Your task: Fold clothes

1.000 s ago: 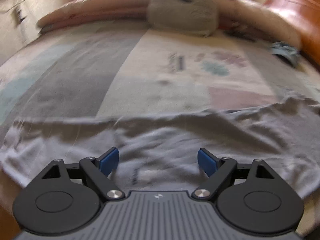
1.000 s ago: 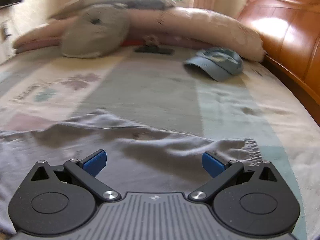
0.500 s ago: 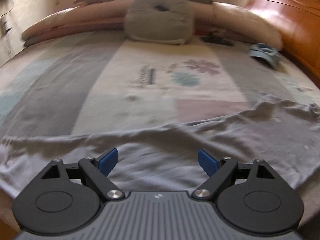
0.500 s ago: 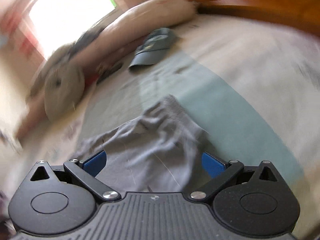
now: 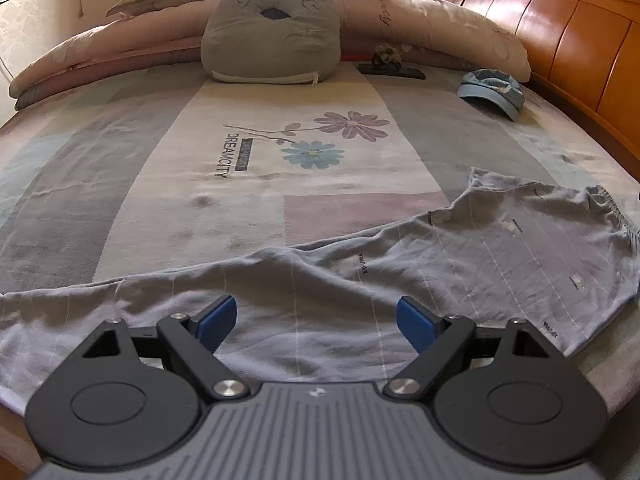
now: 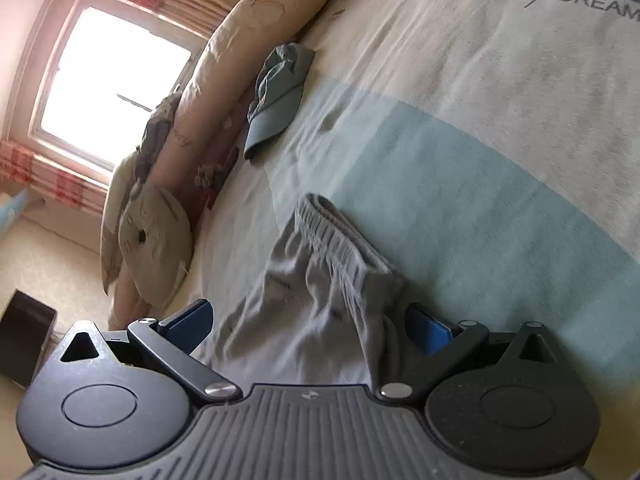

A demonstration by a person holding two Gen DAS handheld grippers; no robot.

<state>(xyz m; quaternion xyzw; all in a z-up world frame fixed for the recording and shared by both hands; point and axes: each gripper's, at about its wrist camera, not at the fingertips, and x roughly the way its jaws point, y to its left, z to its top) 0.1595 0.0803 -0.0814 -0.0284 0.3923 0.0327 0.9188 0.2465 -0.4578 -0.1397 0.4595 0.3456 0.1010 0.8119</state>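
The grey trousers (image 5: 400, 280) lie flat across the near edge of the bed (image 5: 320, 200). They look light, soft and limp. Best hold seems the elastic waistband (image 6: 336, 236). Both the left gripper (image 5: 316, 320) and right gripper (image 6: 308, 328) have fingers spread, pinching nothing.

Soft grey cloth trousers (image 5: 460, 264), glossy wooden headboard (image 5: 560, 36), matt cotton bedsheet (image 5: 160, 168)

I see the trousers (image 5: 400, 280) lying across the near edge of the bed (image 5: 160, 184), waistband (image 5: 616, 216) to the right. Far behind them a cushion (image 5: 272, 36) leans on the rolled quilt (image 5: 440, 28); a cap (image 5: 492, 92) sits far right, by the headboard (image 5: 568, 36).
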